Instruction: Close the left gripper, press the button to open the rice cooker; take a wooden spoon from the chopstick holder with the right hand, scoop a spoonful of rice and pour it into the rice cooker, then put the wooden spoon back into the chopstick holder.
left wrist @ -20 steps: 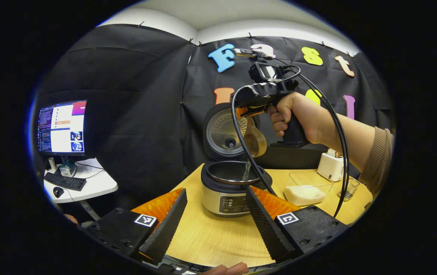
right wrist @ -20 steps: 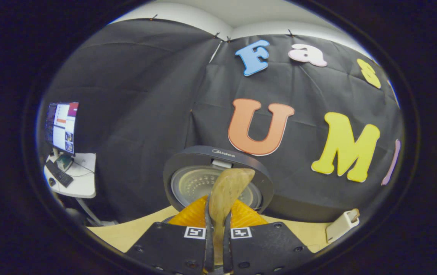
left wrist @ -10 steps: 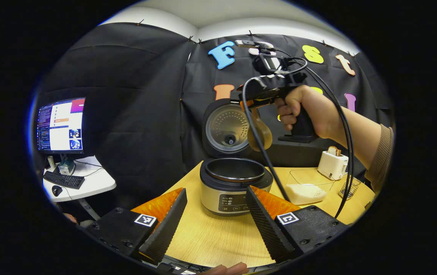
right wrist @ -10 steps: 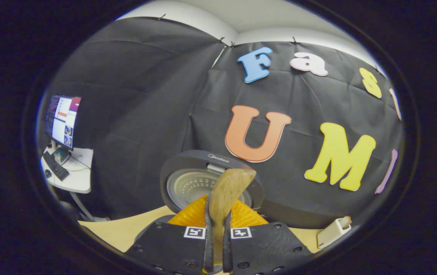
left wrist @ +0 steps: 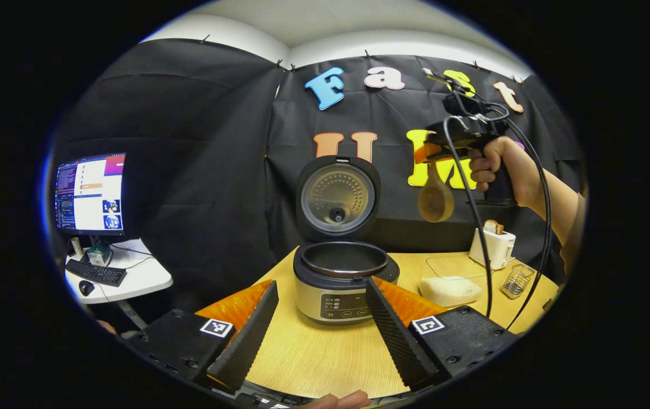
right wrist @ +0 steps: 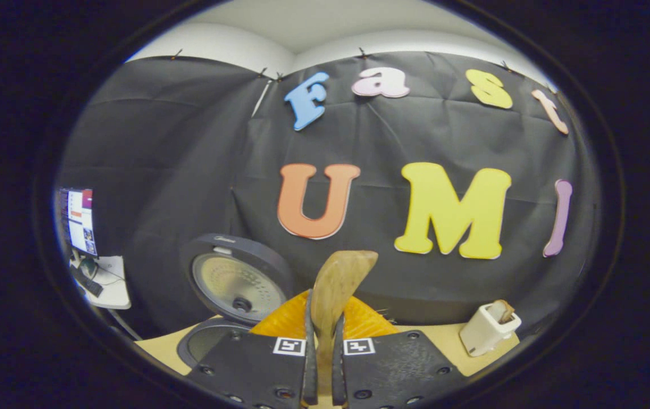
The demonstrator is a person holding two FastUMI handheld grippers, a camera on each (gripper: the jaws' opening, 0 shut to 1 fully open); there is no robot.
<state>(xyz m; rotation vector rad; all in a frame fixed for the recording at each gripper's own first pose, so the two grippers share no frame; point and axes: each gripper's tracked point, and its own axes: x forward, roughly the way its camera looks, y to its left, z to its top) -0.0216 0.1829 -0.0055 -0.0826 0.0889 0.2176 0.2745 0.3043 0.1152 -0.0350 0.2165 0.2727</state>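
The rice cooker [left wrist: 336, 289] stands on the wooden table [left wrist: 313, 358] with its lid [left wrist: 337, 196] swung up and the dark pot showing. My left gripper [left wrist: 321, 284] is open, one finger on each side of the cooker's front, and holds nothing. In the left gripper view, a hand holds my right gripper [left wrist: 432, 153] high to the right of the lid, with the wooden spoon [left wrist: 436, 199] hanging bowl-down from it. My right gripper [right wrist: 325, 321] is shut on the wooden spoon [right wrist: 340, 278], with the cooker lid [right wrist: 237, 281] to its lower left.
A clear container of rice [left wrist: 451, 288], a white toaster [left wrist: 492, 247] and a wire chopstick holder [left wrist: 516, 280] sit on the table's right side. A monitor [left wrist: 91, 193] and keyboard occupy a small white desk at the left. The toaster [right wrist: 489, 329] also appears at lower right.
The right gripper has carried the spoon up and to the right, from over the cooker's pot to well clear of the lid. My left gripper has stayed open and still.
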